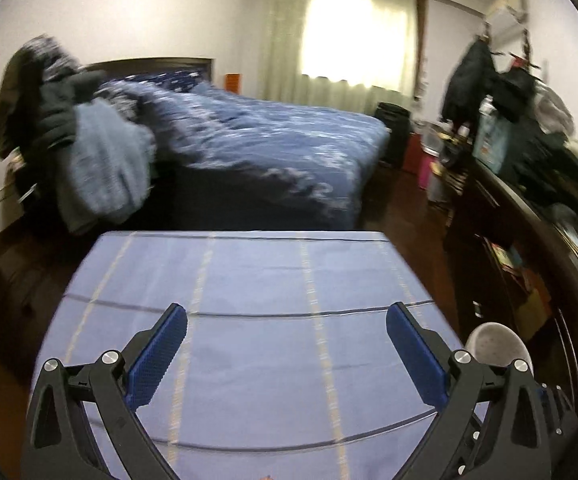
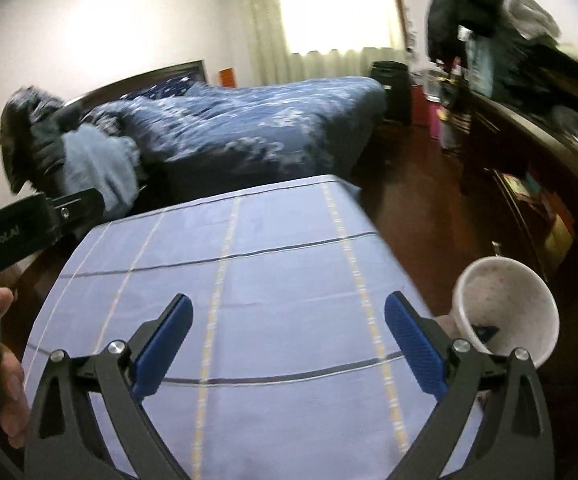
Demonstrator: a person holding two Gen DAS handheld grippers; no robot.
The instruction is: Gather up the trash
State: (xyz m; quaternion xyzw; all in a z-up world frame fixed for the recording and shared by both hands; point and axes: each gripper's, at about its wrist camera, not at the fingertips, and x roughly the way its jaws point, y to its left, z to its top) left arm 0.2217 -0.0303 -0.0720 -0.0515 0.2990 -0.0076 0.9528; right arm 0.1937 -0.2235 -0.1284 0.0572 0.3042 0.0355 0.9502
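Left gripper (image 1: 287,322) spread wide over the blue checked cloth (image 1: 249,280), gripping nothing; right gripper (image 2: 289,312) equally wide, empty; white bin (image 2: 507,308) at four o'clock.

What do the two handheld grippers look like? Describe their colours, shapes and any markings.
Both match. The left gripper and right gripper each have two black angular arms with triangular cut-outs and silver round bolts at the joints. Each finger ends in a blue pad with a fine dotted texture. In the right wrist view, the left tool's black body carries white lettering, too blurred to read with certainty.
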